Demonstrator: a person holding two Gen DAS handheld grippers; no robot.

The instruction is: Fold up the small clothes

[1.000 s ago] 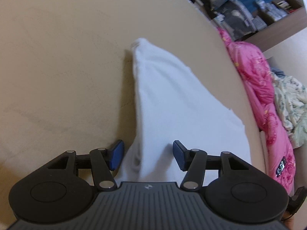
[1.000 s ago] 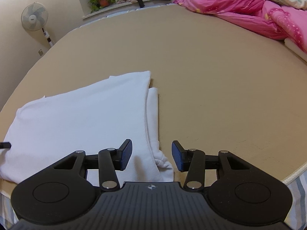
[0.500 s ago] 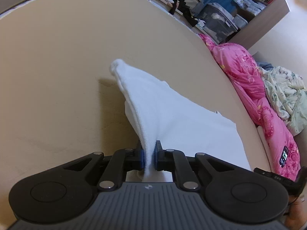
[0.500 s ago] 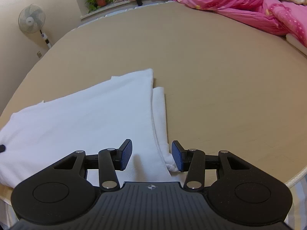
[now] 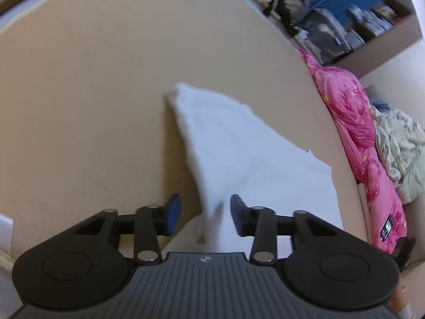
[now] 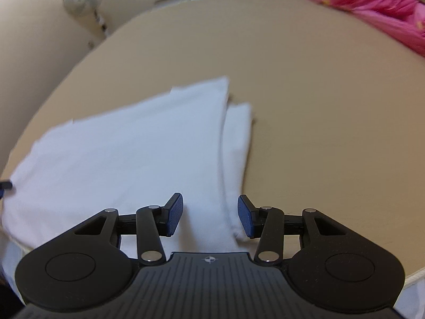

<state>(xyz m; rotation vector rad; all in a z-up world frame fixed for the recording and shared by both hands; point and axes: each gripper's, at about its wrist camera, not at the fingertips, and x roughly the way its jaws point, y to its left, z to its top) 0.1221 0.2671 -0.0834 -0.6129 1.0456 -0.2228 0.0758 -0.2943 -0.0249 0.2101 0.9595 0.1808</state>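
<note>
Broadly, you had a wide tan bed [image 6: 318, 93] under everything, with a pink quilt [image 5: 353, 122] bunched along its far right side. Your white cloth [image 6: 127, 143] lay flat near the bed's near edge, already doubled, with a narrower layer showing along its right side in the right wrist view. In the left wrist view a raised ridge of the cloth [image 5: 239, 154] ran from its far corner down toward you, ending between the fingers.

Your left gripper [image 5: 205, 214] stood with its jaws released, spread either side of that ridge and not pinching it. Your right gripper [image 6: 210, 215] was likewise spread wide, hovering over the cloth's near right edge, holding nothing.

Judging by its drape, the cloth looked light, soft and limp, so it would sag and slide rather than hold shape. You would do best to pinch through all layers at the near corners, close to the edge, one gripper each, and lift evenly so the stacked layers do not shear apart.
</note>
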